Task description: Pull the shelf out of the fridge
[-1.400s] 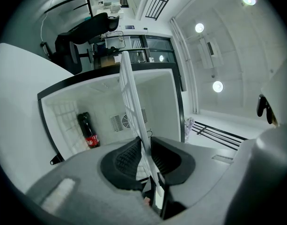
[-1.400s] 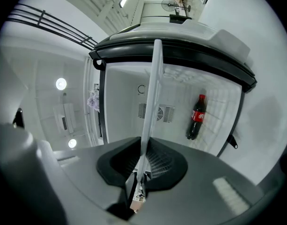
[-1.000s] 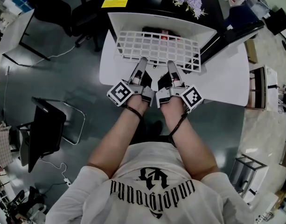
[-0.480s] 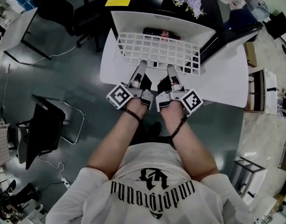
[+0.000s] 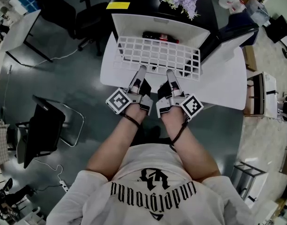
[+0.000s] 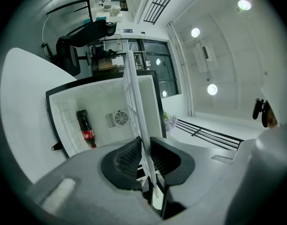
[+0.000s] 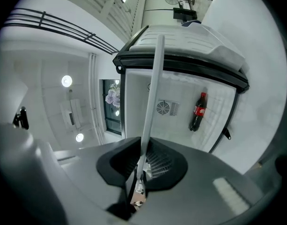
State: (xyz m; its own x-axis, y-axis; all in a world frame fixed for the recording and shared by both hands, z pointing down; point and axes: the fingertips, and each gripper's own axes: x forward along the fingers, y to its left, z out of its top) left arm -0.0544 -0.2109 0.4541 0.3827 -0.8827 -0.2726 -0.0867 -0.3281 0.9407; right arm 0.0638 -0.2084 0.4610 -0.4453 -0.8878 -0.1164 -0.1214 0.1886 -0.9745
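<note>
Now the fingers (image 6: 127,154) of the left gripper (image 6: 144,142) are close together. They pinch the thin front edge of the white wire shelf (image 5: 157,53). The right gripper (image 7: 144,146) does the same. Its fingers squeeze that same front edge, just beside the left one. Both hold near the middle of the edge, side by side.

The shelf sticks part way out of the small white fridge (image 5: 134,23). Its front part hangs over the white tabletop (image 5: 223,86), and its back part is inside the fridge. A cola bottle (image 5: 160,36) sits deeper in the fridge, and it does not seem to be on the shelf.

I think the shelf is light and stiff, because it is only thin wires. The wires look smooth, so they could slip out of a weak pinch. The front bar is a good place to hold. Two grips there should keep it flat. A straight, even pull should stop it from jamming at the sides. The back end may drop once it comes free.
</note>
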